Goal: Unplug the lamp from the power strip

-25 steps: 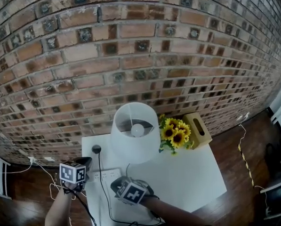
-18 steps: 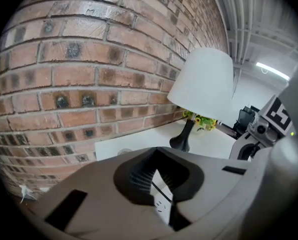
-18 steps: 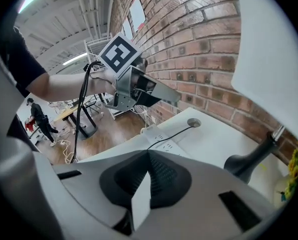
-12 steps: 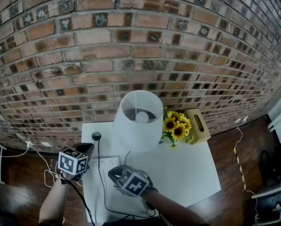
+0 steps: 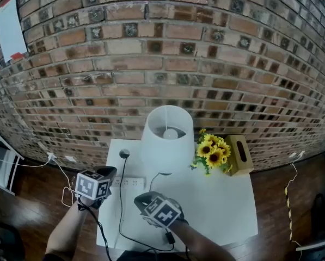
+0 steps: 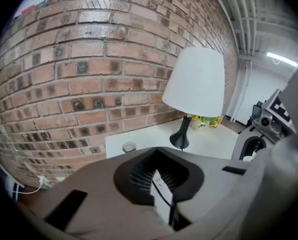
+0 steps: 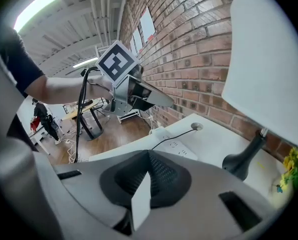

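Note:
The lamp with its white shade (image 5: 167, 137) stands at the back of the white table (image 5: 222, 205), on a black base (image 7: 241, 161). A white power strip (image 5: 130, 184) lies at the table's left, and a black cord (image 5: 119, 200) runs past it from a round grommet (image 5: 124, 154). I cannot make out a plug in the strip. My left gripper (image 5: 109, 172) hovers just left of the strip, shut and empty. My right gripper (image 5: 142, 199) hangs in front of the strip, also shut with nothing in it. In the right gripper view the strip (image 7: 176, 146) lies ahead.
Sunflowers (image 5: 214, 151) and a wooden tissue box (image 5: 239, 154) stand right of the lamp. A brick wall (image 5: 151, 64) rises right behind the table. Loose white cables (image 5: 56, 165) trail on the wooden floor at the left.
The head view has swung, so the table sits a little further right and lower. Both grippers stay shut in about the same places by the power strip.

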`<act>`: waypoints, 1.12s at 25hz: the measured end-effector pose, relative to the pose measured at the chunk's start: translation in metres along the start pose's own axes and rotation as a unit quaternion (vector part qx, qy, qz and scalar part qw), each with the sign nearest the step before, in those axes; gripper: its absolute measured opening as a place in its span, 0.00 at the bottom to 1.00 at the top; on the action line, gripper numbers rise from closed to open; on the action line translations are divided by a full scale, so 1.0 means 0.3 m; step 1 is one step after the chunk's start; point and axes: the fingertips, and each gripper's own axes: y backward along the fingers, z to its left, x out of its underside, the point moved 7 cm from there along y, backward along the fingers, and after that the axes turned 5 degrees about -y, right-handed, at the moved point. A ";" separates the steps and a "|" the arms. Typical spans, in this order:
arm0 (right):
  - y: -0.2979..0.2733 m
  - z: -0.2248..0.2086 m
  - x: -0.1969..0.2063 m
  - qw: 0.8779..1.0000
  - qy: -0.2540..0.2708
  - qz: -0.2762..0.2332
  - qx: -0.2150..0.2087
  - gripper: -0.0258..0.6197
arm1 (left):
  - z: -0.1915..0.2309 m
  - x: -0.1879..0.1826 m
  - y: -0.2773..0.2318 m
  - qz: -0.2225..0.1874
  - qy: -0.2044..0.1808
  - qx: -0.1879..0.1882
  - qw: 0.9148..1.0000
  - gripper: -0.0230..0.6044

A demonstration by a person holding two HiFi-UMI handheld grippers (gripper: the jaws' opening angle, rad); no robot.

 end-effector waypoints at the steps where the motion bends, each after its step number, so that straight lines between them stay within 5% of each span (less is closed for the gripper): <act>1: 0.016 0.005 0.005 1.000 0.004 -0.003 -0.005 0.03 | -0.018 -0.001 0.015 0.001 -0.002 -0.008 1.000 0.05; 15: 0.118 0.079 0.091 0.996 0.069 0.012 -0.063 0.02 | -0.221 0.047 0.189 -0.001 0.022 -0.072 0.997 0.05; 28: 0.115 0.170 0.109 0.991 0.101 -0.010 -0.091 0.02 | -0.368 0.101 0.393 -0.012 -0.016 -0.133 0.991 0.05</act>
